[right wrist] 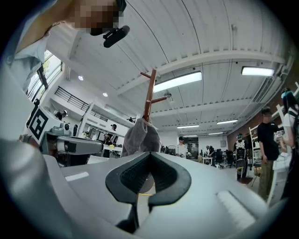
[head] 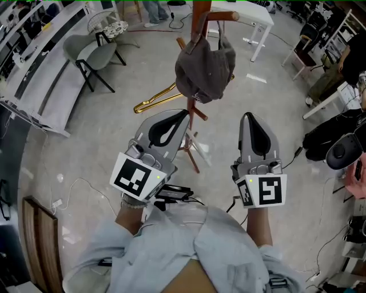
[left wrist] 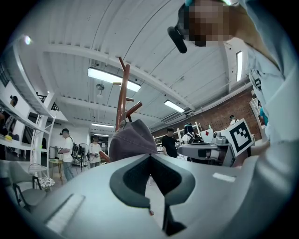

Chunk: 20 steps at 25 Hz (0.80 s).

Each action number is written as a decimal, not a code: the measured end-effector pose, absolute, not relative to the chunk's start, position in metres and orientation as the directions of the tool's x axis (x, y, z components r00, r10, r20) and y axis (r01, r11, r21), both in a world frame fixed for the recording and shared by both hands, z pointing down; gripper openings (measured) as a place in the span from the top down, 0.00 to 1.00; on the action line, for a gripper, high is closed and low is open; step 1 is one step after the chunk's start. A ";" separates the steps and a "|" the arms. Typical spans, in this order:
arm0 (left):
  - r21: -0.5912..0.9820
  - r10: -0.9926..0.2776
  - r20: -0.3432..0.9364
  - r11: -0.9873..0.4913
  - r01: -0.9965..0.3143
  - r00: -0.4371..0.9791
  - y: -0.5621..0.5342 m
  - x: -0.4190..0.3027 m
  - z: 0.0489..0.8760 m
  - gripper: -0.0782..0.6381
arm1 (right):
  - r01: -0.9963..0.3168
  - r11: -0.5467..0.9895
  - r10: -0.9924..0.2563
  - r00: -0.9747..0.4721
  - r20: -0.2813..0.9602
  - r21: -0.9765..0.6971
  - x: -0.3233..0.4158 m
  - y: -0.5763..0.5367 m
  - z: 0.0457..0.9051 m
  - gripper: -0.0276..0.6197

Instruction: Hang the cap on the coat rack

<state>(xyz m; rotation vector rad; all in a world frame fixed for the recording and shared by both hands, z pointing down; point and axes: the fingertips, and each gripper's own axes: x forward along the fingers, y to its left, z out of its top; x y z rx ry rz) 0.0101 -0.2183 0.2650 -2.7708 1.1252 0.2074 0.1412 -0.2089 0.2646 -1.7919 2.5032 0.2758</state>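
Observation:
A dark grey cap [head: 205, 71] hangs by its strap from a peg of the wooden coat rack [head: 200, 17]. Both grippers are below it and apart from it. My left gripper [head: 184, 113] is shut with nothing in it, its tip near the rack's lower legs. My right gripper [head: 249, 116] is also shut and holds nothing, off to the right of the rack. In the left gripper view the cap [left wrist: 133, 140] shows just beyond the closed jaws [left wrist: 149, 156], under the rack pole [left wrist: 122, 93]. The right gripper view shows the cap [right wrist: 141, 137] on the rack [right wrist: 149, 95] past its gripper [right wrist: 150, 154].
A gold-coloured bar [head: 157, 98] lies on the floor by the rack's base. Grey chairs [head: 94, 51] stand at the upper left and a white table [head: 260, 20] at the upper right. A black bag [head: 331, 134] and a seated person [head: 343, 63] are on the right. Cables run across the floor.

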 end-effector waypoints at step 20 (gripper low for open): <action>-0.067 -0.664 -0.167 -0.730 -0.680 0.729 -0.212 0.012 0.277 0.89 | -0.939 0.335 -0.934 -0.342 -0.104 0.078 0.132 -0.203 0.282 0.95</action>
